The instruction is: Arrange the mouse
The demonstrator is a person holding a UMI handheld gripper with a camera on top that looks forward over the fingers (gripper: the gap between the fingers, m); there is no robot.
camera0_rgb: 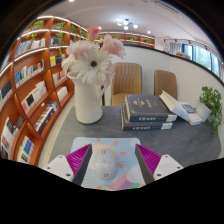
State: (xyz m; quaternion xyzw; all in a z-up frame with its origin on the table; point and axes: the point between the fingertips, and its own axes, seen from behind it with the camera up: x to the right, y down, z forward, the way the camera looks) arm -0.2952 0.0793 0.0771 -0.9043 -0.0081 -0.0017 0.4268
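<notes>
A white computer mouse (101, 167) lies on a pale patterned mouse mat (124, 153) with orange spots on the grey table. My gripper (113, 150) is open, with its pink pads on either side of the mat. The mouse stands between the fingers, close to the left finger (81, 160), with a wide gap to the right finger (147, 160). The near end of the mouse is cut off below.
A white vase (88, 101) with pink and white flowers (92, 58) stands beyond the left finger. A stack of books (148, 110) lies ahead on the right, with a white object (190, 108) beside it. Bookshelves (35, 85), two chairs (126, 80) and a plant (212, 100) are around the table.
</notes>
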